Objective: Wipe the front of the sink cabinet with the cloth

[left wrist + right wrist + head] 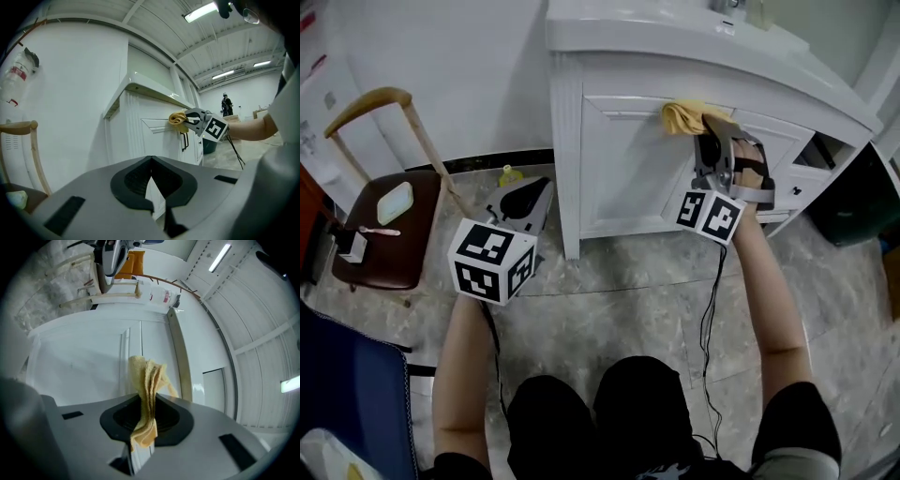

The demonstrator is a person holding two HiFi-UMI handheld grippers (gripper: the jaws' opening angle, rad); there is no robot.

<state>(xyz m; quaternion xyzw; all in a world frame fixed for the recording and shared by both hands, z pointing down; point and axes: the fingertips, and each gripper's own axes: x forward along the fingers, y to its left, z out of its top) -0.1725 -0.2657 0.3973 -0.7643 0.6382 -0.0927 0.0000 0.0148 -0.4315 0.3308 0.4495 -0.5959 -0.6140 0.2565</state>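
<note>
— While the head view looks down, where's the cloth?
— Against the cabinet front, up top, in the right gripper.
— Left gripper view?
— Left gripper closed, empty.
— Right gripper view?
— Jaws clamp the cloth.

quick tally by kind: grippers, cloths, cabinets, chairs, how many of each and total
Two-jaw grippers: 2 (left gripper shut on nothing, right gripper shut on the cloth)
Yellow cloth: 1
White sink cabinet: 1
Brown-seated chair with a curved wooden back: 1
Total: 5
</note>
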